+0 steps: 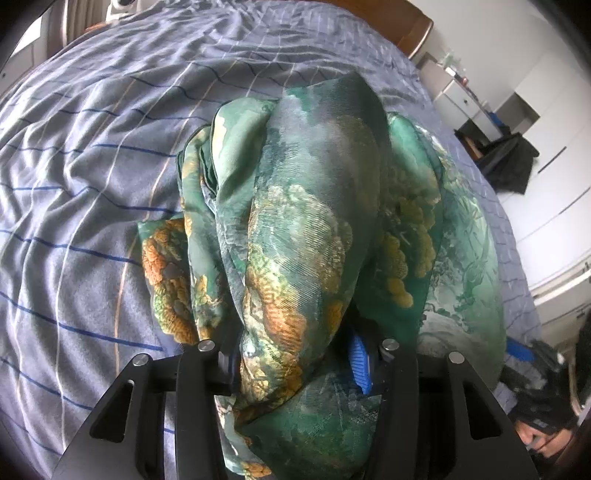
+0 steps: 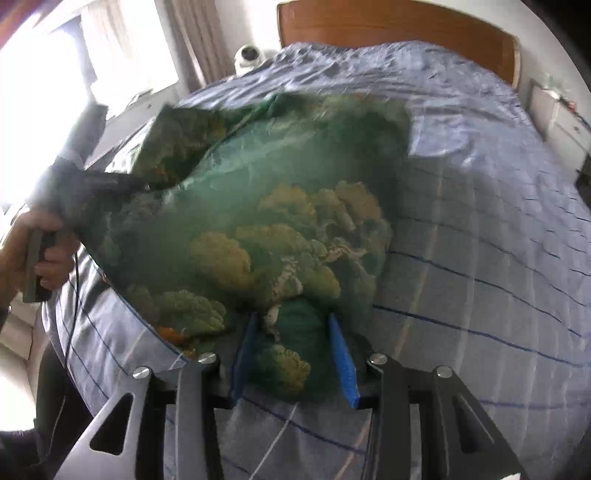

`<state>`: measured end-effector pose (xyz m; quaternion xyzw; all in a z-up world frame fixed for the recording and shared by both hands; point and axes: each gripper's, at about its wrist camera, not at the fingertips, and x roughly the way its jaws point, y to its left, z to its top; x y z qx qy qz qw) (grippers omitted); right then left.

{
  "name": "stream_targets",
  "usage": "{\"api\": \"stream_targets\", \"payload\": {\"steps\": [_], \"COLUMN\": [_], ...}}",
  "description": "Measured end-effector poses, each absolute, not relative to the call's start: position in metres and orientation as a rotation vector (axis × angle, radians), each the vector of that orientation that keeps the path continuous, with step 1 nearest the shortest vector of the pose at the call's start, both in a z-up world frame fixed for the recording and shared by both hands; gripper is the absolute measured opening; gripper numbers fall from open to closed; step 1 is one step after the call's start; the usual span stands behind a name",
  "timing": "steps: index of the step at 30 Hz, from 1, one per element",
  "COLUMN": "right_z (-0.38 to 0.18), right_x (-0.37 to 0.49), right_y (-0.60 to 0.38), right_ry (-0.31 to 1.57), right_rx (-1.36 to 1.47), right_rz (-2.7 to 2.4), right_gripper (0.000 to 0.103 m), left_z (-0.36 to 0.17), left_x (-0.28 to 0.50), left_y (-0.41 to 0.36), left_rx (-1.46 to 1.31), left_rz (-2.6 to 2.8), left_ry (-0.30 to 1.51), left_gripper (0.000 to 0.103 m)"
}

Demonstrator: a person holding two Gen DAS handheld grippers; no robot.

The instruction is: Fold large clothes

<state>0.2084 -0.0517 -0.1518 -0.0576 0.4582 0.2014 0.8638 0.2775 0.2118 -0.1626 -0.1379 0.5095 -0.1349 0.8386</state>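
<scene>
**Bed and what lies on it**

You're working over a bed (image 2: 480,206) covered with a wrinkled grey-blue sheet (image 1: 92,177) crossed by dark blue and pale lines. Its wooden headboard (image 2: 399,26) stands at the far end. Your green patterned garment (image 2: 266,206) lies on the sheet in loose folds, its far part resting flat on the cover.

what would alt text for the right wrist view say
The right gripper clamps a bunched edge of a green floral garment lifted over a blue striped bedspread. At left, a hand holds the left gripper on the same cloth.
</scene>
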Motion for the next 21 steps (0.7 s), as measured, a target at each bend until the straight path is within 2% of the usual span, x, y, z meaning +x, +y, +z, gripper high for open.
{"api": "stream_targets", "payload": {"steps": [3,4,5,7,8,9,16,21], "right_z": [-0.133,-0.128,-0.127,-0.131,-0.136,-0.140,-0.160,-0.160], "right_x": [0.188,0.178,0.169,0.153,0.146,0.146,0.115,0.106], "right_y": [-0.059,-0.063,-0.067,-0.078,-0.085,-0.091,-0.149,-0.168], "right_ry": [0.914,0.893,0.879,0.874,0.885,0.895,0.914,0.882], "right_rx": [-0.145,-0.170,-0.188,-0.206,-0.205,-0.198,-0.086,-0.035], "right_rz": [0.369,0.348,0.333,0.311,0.302,0.296,0.139,0.097], "right_gripper": [0.062,0.072,0.076,0.078,0.078,0.078,0.078,0.078], "left_z": [-0.156,-0.154,-0.150,-0.145,-0.140,-0.134,-0.095,-0.097], "left_x": [0.275,0.273,0.271,0.266,0.263,0.257,0.213,0.197], "left_y": [0.210,0.210,0.210,0.213,0.215,0.220,0.246,0.252], "left_rx": [-0.275,-0.271,-0.273,-0.282,-0.282,-0.283,-0.210,-0.113], "left_rz": [-0.270,-0.263,-0.254,-0.235,-0.208,-0.177,-0.015,0.085], "left_ry": [1.056,1.043,1.024,1.002,0.989,0.968,0.862,0.918], "left_gripper": [0.057,0.059,0.064,0.078,0.092,0.095,0.102,0.102]}}
